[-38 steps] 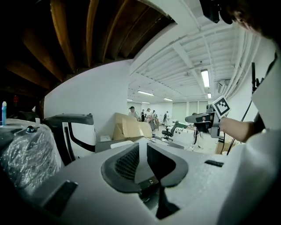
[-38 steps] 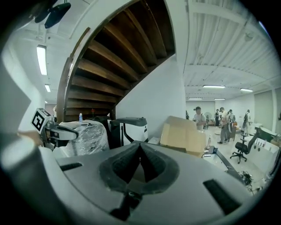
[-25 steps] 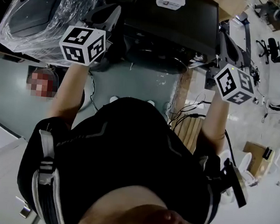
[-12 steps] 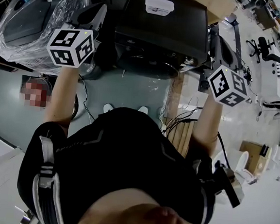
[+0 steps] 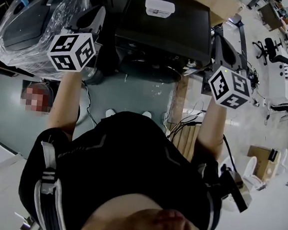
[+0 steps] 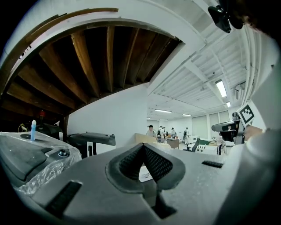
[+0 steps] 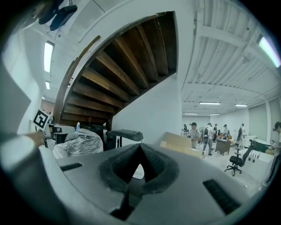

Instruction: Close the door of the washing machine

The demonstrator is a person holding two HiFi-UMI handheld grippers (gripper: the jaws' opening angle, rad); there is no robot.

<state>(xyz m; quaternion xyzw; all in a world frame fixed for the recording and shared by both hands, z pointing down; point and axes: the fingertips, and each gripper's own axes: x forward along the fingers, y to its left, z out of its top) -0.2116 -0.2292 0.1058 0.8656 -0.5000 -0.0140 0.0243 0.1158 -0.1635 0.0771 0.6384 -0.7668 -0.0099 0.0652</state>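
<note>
Directly ahead of the person [image 5: 130,156] stands the washing machine [image 5: 164,31], a boxy dark cabinet with a flat matte top. A small white label [image 5: 159,7] with rounded corners lies on that top. The door [image 5: 148,67] is a dark round bulge on the front face, towards the person, and it is too dark to tell whether it sits fully home. Left of the machine lies a bulky grey bundle [image 5: 37,22] in crinkled clear plastic, glossy with highlights. The floor [image 5: 136,94] is smooth and grey-green. Pale wooden slats [image 5: 186,135] and black cables [image 5: 196,121] lie on it at the person's right. Dark wooden stair beams [image 6: 88,57] curve overhead in both gripper views.

Both bare forearms reach forward and apart, one on each side of the machine. The left gripper [image 5: 94,13] points level, away from the body, with its black-and-white cube [image 5: 72,50] nearest the wrist. Its ribbed dark pads [image 6: 156,162] are pressed together with nothing between them. The right gripper [image 5: 220,33] points the same way beside the machine's right edge. Its pads likewise meet at the tips, empty.
</note>
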